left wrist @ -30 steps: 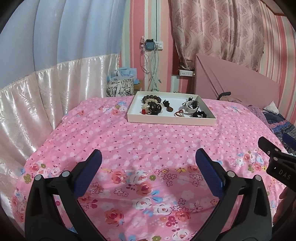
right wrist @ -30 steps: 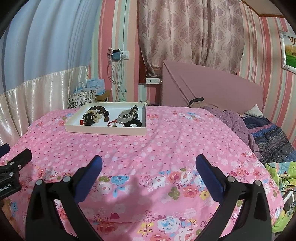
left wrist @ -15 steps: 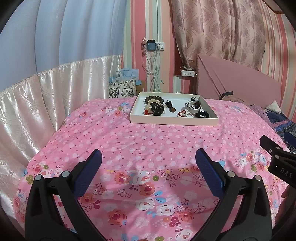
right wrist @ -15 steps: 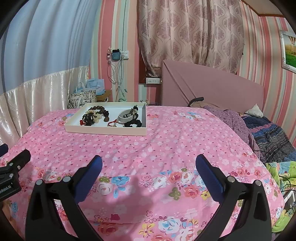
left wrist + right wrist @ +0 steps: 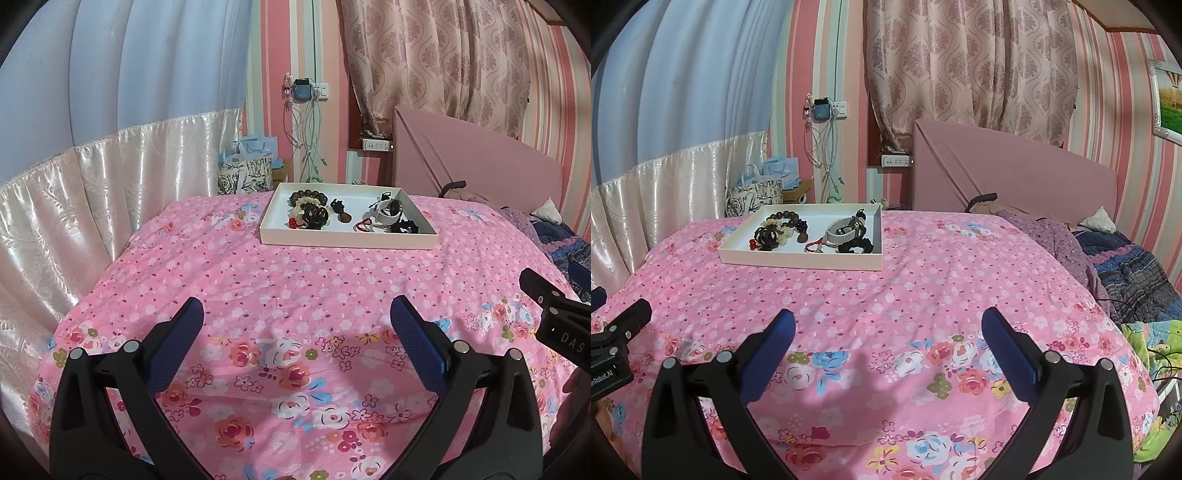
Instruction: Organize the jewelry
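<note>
Both claws wide open and empty, well short of the jewelry tray.

Left claw (image 5: 295, 321) grips nothing; the tray (image 5: 347, 242) sits far ahead of it, slightly right, beads (image 5: 308, 199) at its left end. Right claw (image 5: 888, 332), also spread with nothing held, has the tray far ahead and left. Judging by the tangle, close in low and single out one piece.

Both wrist views look forward, low over the bed (image 5: 295, 288) toward the headboard wall, each framed by its own tongs. They share the white tray (image 5: 347, 240) (image 5: 801, 260) (well ahead), the right view from farther right.
</note>
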Motion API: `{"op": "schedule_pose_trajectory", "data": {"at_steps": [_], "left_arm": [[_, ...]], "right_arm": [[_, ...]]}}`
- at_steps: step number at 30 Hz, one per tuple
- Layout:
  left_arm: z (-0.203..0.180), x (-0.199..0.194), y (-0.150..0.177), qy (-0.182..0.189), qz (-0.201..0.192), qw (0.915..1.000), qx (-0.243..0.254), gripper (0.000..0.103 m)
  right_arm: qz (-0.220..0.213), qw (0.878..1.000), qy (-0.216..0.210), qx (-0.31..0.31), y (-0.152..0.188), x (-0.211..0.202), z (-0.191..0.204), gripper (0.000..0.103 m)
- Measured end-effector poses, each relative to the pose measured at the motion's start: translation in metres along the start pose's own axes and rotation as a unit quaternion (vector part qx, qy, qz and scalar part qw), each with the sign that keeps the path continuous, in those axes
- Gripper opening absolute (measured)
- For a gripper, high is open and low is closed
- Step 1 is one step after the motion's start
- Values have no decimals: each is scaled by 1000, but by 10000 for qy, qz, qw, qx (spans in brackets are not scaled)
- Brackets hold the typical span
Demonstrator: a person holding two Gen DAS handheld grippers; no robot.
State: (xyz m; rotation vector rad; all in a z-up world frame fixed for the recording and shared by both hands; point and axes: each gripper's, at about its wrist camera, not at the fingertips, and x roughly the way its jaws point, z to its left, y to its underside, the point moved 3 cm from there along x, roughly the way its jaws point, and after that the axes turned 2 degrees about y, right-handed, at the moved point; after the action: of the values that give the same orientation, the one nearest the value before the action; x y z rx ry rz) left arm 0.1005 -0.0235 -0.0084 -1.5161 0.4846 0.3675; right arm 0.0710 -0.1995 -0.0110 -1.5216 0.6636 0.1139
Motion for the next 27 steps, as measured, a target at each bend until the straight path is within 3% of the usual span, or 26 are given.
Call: {"op": "schedule_pose_trajectory", "data": {"at_steps": [27], "left_arm": [[2, 2, -2, -87, -85, 9999, -2, 100]], "right_arm": [[29, 10000, 15, -7, 2, 2, 2, 101]]}}
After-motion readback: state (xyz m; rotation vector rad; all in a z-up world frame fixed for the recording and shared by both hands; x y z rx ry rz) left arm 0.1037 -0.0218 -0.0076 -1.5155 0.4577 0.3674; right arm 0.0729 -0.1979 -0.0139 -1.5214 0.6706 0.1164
